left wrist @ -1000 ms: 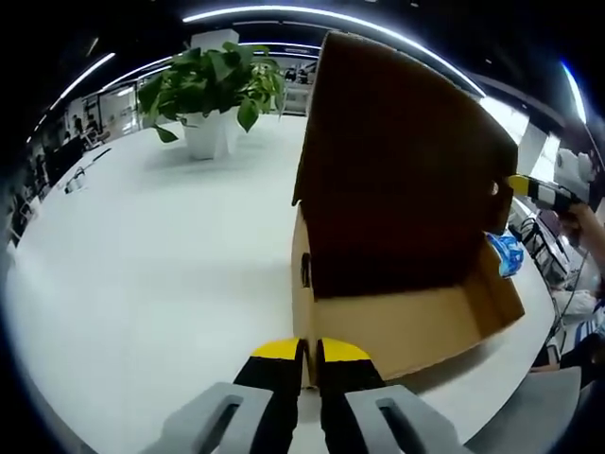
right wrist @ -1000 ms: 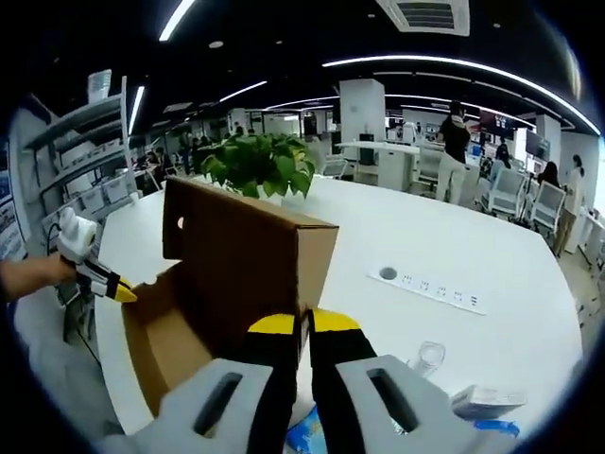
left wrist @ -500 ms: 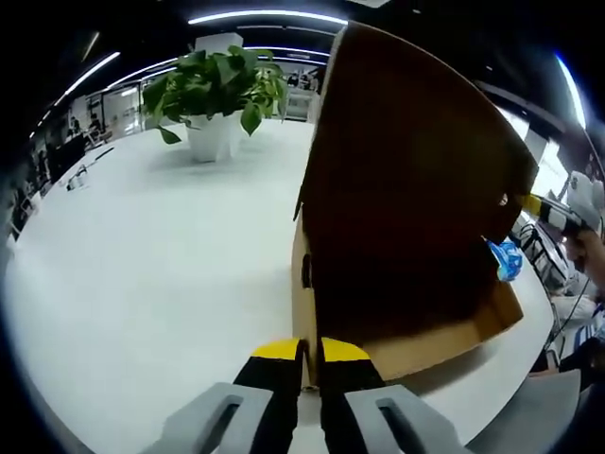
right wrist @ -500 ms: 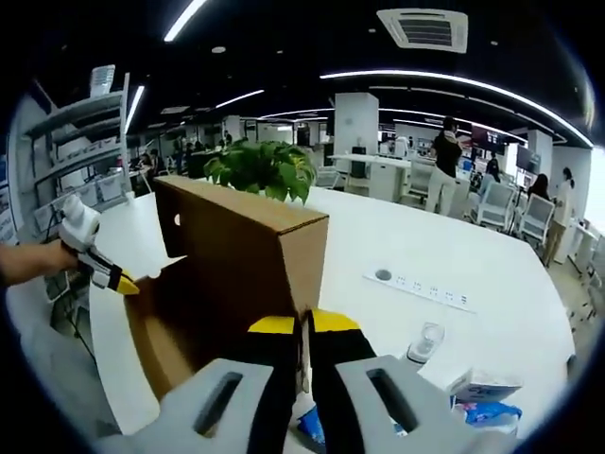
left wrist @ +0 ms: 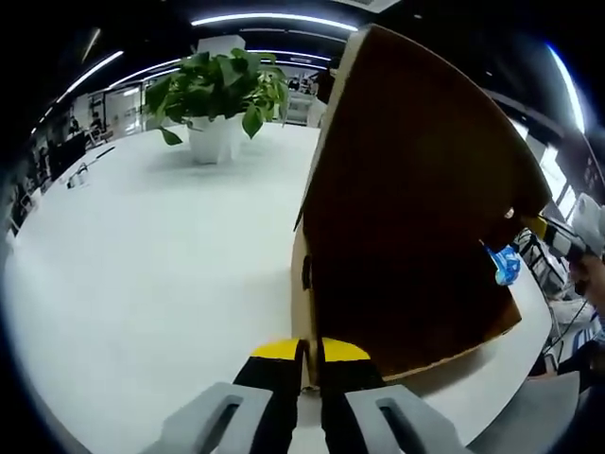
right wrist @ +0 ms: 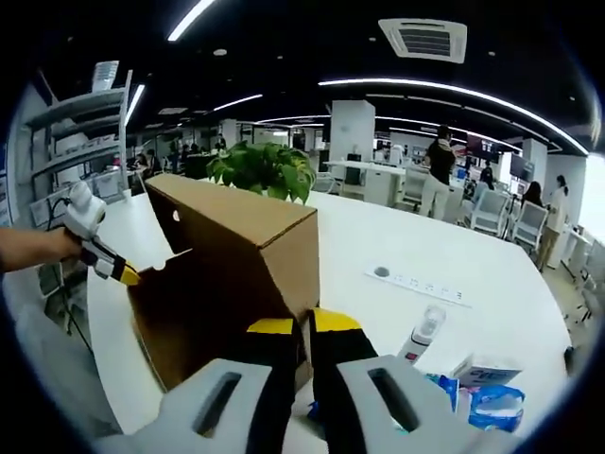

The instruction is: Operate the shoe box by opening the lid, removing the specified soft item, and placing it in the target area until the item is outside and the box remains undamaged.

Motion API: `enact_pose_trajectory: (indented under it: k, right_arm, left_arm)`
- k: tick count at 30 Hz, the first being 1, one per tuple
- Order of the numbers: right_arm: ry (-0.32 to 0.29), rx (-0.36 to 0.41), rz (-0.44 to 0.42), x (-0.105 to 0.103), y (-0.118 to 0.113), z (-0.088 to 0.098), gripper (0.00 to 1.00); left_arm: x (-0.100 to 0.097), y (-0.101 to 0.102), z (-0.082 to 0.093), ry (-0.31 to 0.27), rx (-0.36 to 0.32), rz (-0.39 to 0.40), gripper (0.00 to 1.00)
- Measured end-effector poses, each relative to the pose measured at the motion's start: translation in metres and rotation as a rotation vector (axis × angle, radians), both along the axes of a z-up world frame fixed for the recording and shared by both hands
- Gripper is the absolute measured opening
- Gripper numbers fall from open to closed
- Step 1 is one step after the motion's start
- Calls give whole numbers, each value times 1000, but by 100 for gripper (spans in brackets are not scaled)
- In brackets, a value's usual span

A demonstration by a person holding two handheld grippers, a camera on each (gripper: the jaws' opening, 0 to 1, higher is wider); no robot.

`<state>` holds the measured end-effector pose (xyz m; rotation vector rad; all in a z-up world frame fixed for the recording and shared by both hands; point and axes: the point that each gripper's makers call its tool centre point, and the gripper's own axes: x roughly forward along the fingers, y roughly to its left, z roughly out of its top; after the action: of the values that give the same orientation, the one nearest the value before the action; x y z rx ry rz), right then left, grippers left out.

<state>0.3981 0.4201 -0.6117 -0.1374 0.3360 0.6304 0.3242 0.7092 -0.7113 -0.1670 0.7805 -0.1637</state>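
Where the white tabletop (left wrist: 142, 246) carries it, one brown cardboard shoe box (right wrist: 227, 274) stands with lid (left wrist: 416, 199) tipped over the opening. Left gripper (left wrist: 309, 352): jaws together, pinching the box's near corner edge. Right gripper (right wrist: 303, 331): jaws together against the box's end wall; whether they clamp cardboard cannot be told. Potted plant (left wrist: 216, 90) beyond the box. Blue packet (right wrist: 496, 405), small bottle (right wrist: 423, 331) and inset power strip (right wrist: 421, 286) lie right of the box. The soft item cannot be made out.

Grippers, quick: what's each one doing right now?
Left gripper: jaws shut on the shoe box wall edge.
Right gripper: jaws together at the box's lid edge; grip cannot be told.
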Motion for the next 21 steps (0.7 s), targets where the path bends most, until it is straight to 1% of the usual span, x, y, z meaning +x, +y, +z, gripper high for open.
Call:
enact_pose_trajectory:
  k: [7, 13, 16, 20, 21]
  right_arm:
    - [-3, 30, -34, -11, 0, -7, 3]
    - [16, 45, -59, -21, -1, -17, 4]
    - [25, 51, -70, -27, -2, -22, 5]
    - [23, 46, -73, -32, -1, -26, 5]
    - [23, 45, -72, -33, -1, -27, 5]
  left_arm:
    - [-4, -1, 1, -23, -21, -15, 7]
    - [-4, -4, 2, -43, -4, -36, 8]
    - [-4, -5, 3, -66, 20, -59, 8]
    - [-4, -6, 3, -79, 30, -71, 9]
    - [-5, -6, 3, -81, 33, -77, 11]
